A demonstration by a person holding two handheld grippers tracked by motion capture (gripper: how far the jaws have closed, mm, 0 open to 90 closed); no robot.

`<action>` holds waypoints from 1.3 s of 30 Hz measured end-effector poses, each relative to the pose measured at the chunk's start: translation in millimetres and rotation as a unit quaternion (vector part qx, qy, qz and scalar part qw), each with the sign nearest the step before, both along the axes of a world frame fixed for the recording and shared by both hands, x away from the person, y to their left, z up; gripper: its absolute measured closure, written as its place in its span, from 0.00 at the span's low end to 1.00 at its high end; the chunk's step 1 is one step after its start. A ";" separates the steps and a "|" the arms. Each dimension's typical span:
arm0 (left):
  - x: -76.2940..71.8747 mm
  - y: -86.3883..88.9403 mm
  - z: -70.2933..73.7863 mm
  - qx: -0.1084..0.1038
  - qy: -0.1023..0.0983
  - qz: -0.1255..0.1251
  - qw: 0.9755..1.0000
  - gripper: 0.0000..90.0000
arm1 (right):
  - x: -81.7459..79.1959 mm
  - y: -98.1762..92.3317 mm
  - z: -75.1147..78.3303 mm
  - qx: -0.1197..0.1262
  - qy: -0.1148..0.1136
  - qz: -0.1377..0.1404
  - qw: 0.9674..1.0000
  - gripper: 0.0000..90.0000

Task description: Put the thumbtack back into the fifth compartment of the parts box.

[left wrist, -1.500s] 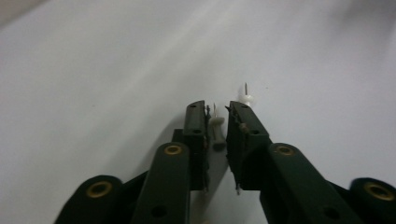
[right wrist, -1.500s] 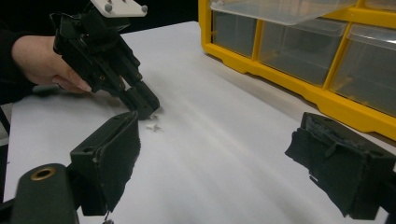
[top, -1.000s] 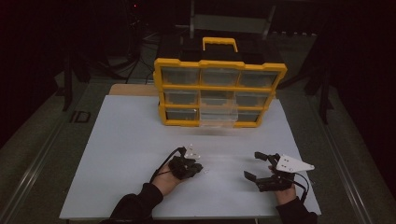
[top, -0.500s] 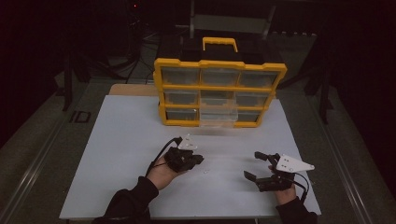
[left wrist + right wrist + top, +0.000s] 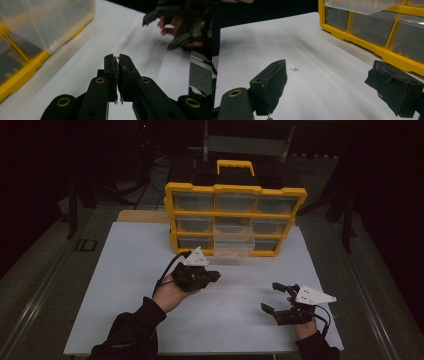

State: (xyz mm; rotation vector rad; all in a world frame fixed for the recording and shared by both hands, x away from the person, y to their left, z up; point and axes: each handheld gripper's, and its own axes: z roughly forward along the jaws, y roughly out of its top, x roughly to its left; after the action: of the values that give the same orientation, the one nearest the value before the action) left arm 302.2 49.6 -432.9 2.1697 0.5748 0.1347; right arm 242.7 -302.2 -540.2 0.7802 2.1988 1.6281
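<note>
Left claw (image 5: 216, 275): jaws pressed together, held up off the board, short of the organizer's front and toward its left half. In the left gripper view a dark speck sits at the shut tips; I cannot tell whether a part is pinched there.

Right claw (image 5: 270, 296): jaws spread wide with nothing between them, low over the board, well out from the organizer's front and toward its right end.

Item 1. White board (image 5: 130, 270): the organizer stands on its far edge.

Item 2. Yellow organizer (image 5: 235, 190): upright, three rows of clear drawers, black carry handle on top.

Item 3. Clear drawer (image 5: 235, 245): bottom row, middle bay of the organizer, pulled out over the board. I cannot make out its contents.

Item 4. Small white piece (image 5: 219, 304): lying loose on the board, well out from the organizer's front, between the two claws and touching neither.

Hazards, in my judgement: if the left claw does carry a tiny part, a slackened grip short of the drawer would drop it onto the board. The drawer overhangs, so a knock from either claw could tip it out. The loose piece is small and pale on white, easy for me to sweep away unnoticed.
</note>
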 end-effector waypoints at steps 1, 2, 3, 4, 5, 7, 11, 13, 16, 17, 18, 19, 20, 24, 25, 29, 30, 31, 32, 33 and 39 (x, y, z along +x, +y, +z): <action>0.5 -0.4 3.0 -0.002 -0.003 -0.002 1.000 0.94 | 0.0 -0.1 -0.1 0.001 0.000 -0.001 1.000 0.15; 1.1 -0.8 5.8 -0.004 -0.004 0.000 1.000 0.94 | 0.1 -0.2 -0.1 0.001 0.000 -0.001 1.000 0.15; 2.0 -1.1 8.4 -0.006 -0.005 -0.001 1.000 0.94 | 0.1 -0.3 -0.1 0.001 0.000 -0.001 1.000 0.15; 3.0 -1.4 11.0 -0.005 -0.009 -0.001 1.000 0.94 | 0.0 -0.4 0.0 0.001 0.000 0.000 1.000 0.15; 4.4 -1.3 13.7 -0.005 -0.011 0.000 1.000 0.94 | 0.0 -0.5 0.1 0.001 0.000 -0.001 1.000 0.15; 7.3 -2.1 19.0 -0.008 -0.013 0.001 1.000 0.94 | -0.1 -0.5 0.2 0.000 0.000 -0.001 1.000 0.15; 12.1 -3.1 28.7 -0.014 -0.019 0.002 1.000 0.94 | 0.1 -0.3 -0.4 0.001 0.000 -0.001 1.000 0.15; 17.1 -4.1 37.1 -0.017 -0.026 0.004 1.000 0.94 | 0.4 -0.3 -0.7 0.001 0.001 -0.001 1.000 0.15; 21.4 -4.6 45.8 -0.024 -0.029 0.005 0.999 0.94 | 0.1 0.2 -0.6 0.000 0.001 0.000 1.000 0.15; 21.4 -4.6 45.8 -0.024 -0.029 0.005 0.999 0.94 | 0.1 0.2 -0.6 0.000 0.001 0.000 1.000 0.15; 23.8 -5.6 51.5 -0.026 -0.033 0.005 0.999 0.94 | 0.2 0.3 -0.6 0.000 0.001 0.000 1.000 0.15; 25.1 -5.7 54.2 -0.029 -0.034 0.004 0.999 0.94 | 0.4 0.0 -0.7 0.001 0.001 0.000 1.000 0.15; 26.3 -6.3 56.7 -0.030 -0.036 0.005 0.999 0.94 | 0.5 -0.2 -0.8 0.001 0.002 -0.001 1.000 0.15; 32.2 -7.5 64.8 -0.036 -0.040 0.011 0.999 0.94 | 0.2 -0.1 -0.6 0.000 0.001 0.000 1.000 0.15; 33.4 -8.2 66.5 -0.035 -0.043 0.014 0.998 0.94 | 0.0 0.1 -0.4 0.000 0.001 0.000 1.000 0.15; 38.7 -10.8 73.1 -0.035 -0.047 0.018 0.998 0.94 | 0.1 -0.2 -0.4 0.001 0.001 -0.001 1.000 0.15; 39.8 -11.6 74.7 -0.037 -0.047 0.018 0.998 0.94 | 0.3 -0.3 -0.6 0.001 0.001 -0.001 1.000 0.15; 40.8 -12.5 76.3 -0.036 -0.049 0.020 0.998 0.94 | 0.3 -0.2 -0.8 0.001 0.001 -0.001 1.000 0.15; 41.5 -13.6 77.8 -0.036 -0.051 0.020 0.998 0.94 | 0.4 -0.1 -1.0 0.000 0.002 -0.001 1.000 0.15; 42.3 -14.6 79.1 -0.036 -0.054 0.020 0.998 0.94 | 0.3 0.2 -1.2 0.000 0.002 -0.001 1.000 0.15; 48.5 -20.9 84.3 -0.038 -0.056 0.026 0.997 0.94 | 0.5 0.2 -1.4 0.001 0.003 -0.001 1.000 0.15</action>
State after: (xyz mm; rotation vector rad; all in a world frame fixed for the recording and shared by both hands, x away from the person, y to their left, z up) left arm 350.7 28.7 -348.6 2.0590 0.5643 0.2572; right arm 243.2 -302.0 -541.6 0.7870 2.2000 1.6298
